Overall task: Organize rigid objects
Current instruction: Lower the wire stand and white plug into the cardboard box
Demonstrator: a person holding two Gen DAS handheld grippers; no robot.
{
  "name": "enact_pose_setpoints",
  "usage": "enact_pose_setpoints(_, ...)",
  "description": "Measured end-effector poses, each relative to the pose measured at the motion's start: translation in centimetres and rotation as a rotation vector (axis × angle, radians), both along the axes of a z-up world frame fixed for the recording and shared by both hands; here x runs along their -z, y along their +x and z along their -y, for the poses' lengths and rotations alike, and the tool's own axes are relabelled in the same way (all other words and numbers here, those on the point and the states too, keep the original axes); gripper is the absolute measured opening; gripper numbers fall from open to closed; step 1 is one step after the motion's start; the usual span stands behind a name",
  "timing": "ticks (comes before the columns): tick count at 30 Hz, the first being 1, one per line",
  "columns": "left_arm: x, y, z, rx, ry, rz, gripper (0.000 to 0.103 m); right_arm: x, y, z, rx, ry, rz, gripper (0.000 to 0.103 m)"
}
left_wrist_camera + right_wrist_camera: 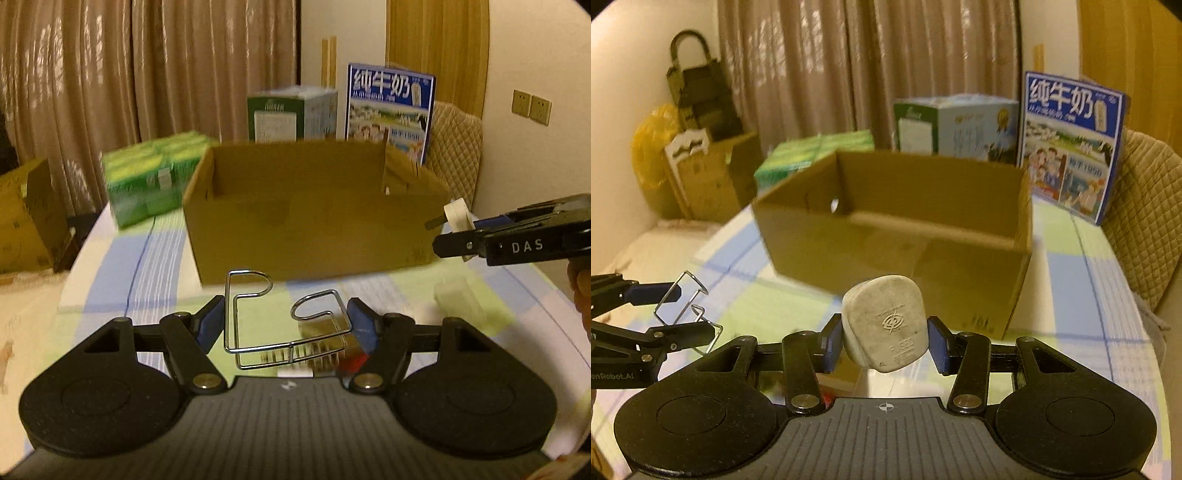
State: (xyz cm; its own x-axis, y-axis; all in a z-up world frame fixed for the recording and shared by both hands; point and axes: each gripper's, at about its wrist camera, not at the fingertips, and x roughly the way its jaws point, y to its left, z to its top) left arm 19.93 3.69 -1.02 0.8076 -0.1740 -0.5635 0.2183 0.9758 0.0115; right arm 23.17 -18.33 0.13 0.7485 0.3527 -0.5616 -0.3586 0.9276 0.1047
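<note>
Clamping a bent wire holder (286,321) between their blue pads (212,325), the left tongs (286,325) carry it above the bench (147,258), which wears a checked cloth of blue, green and white. The wire piece has two curled hooks at the top and a flat loop at the bottom. The right tongs (884,341) are closed on a white fused plug (886,325), its moulded back facing the camera; in the left wrist view the plug (458,218) shows a metal pin pointing toward the box. Both loads hang in the air, just short of an open cardboard box (897,236) that stands on the bench ahead of the tongs. Behind the box stand a green pack of cartons (155,177), a green and white carton (953,125) and a blue milk carton case (1071,144). Beige curtains (868,66) hang at the back, and a quilted chair back (1145,221) is at the right.
</note>
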Motion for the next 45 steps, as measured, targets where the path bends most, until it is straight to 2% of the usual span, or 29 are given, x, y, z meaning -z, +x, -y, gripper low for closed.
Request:
enact_pose_setpoints(5,-2.4,4.0,0.8,0.018,0.001,0.053,0.067,-1.9,3.1,1.1,0.05,0.045,0.037,0.044)
enact_pose_setpoints(9,-3.5,8.0,0.9,0.01,-0.039,0.075,0.067,-2.7,6.2,1.6,0.101,0.059,0.058,0.044)
enact_pose_setpoints(17,-3.4,14.9,0.9,-0.001,-0.046,0.088,0.067,-1.3,11.7,2.0,0.206,0.067,0.035,0.044)
enact_pose_setpoints(23,-1.9,18.5,1.4,0.02,-0.05,0.037,0.067,0.6,13.9,2.1,0.215,0.071,-0.015,0.044)
enact_pose_setpoints(28,-0.7,19.9,2.0,0.035,-0.054,0.0,0.067,1.2,15.1,2.3,0.218,0.068,-0.034,0.044)
enact_pose_setpoints(39,0.0,20.6,3.0,0.056,-0.08,-0.011,0.067,1.6,15.2,2.6,0.211,0.071,-0.046,0.044)
enact_pose_setpoints(42,0.1,20.6,3.1,0.041,-0.084,-0.011,0.075,1.6,15.3,2.6,0.21,0.071,-0.046,0.044)
enact_pose_setpoints(45,-0.2,20.6,2.9,0.03,-0.08,0.001,0.075,1.6,15.3,2.6,0.207,0.07,-0.047,0.044)
